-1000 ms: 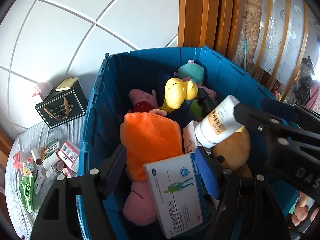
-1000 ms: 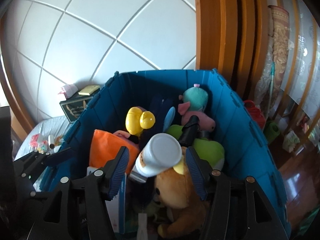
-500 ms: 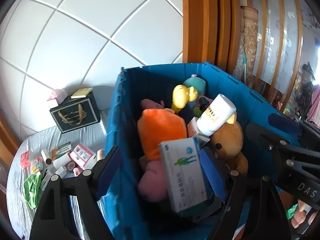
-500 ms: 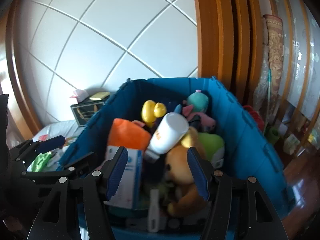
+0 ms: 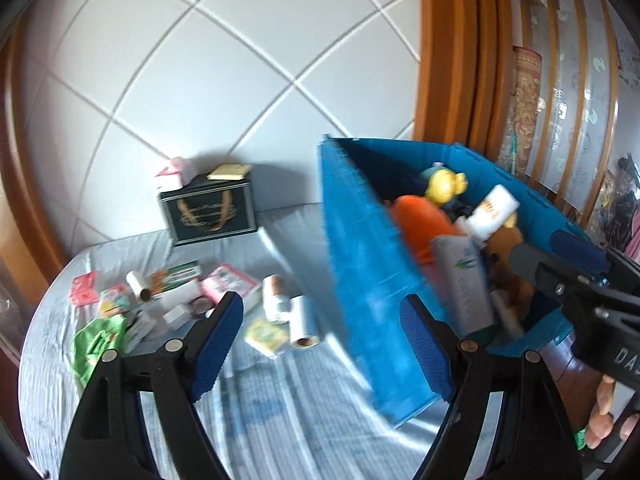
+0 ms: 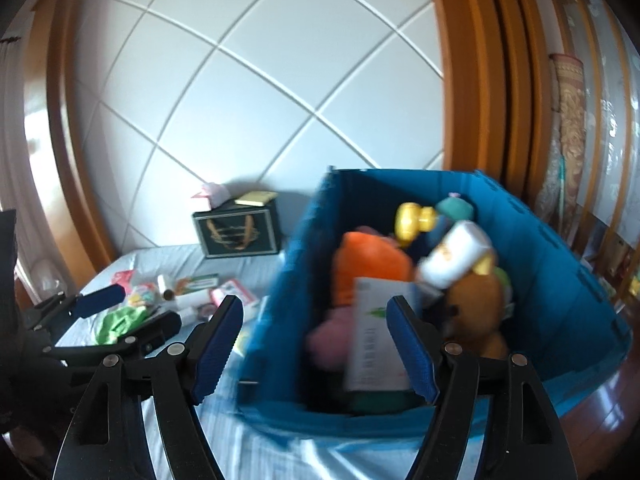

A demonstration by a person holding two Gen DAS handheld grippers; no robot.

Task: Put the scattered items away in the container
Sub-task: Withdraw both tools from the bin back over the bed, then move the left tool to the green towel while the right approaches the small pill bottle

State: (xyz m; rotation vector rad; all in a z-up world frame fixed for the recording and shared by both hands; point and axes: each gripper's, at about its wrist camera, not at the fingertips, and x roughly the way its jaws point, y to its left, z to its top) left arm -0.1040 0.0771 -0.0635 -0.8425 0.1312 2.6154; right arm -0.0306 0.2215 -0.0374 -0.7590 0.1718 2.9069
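A blue crate (image 5: 360, 264) stands on the bed, also in the right wrist view (image 6: 560, 272). It holds plush toys, an orange cloth (image 6: 368, 264), a white bottle (image 5: 492, 212) (image 6: 456, 256) and a white medicine box (image 5: 464, 280) (image 6: 376, 336). Several small boxes, bottles and rolls lie scattered on the sheet (image 5: 224, 296), left of the crate. My left gripper (image 5: 320, 340) is open and empty, above the sheet by the crate's left wall. My right gripper (image 6: 316, 344) is open and empty, in front of the crate; it also shows in the left wrist view (image 5: 576, 264).
A dark gift box (image 5: 208, 212) with a pink item and a yellow pad on top stands against the white padded headboard (image 5: 240, 80). A green cloth (image 5: 96, 340) lies at the left of the bed. Wooden frame and curtain stand behind the crate.
Both grippers have pulled back out of the crate and swung left. The medicine box and white bottle, earlier between the fingers, now lie in the crate.
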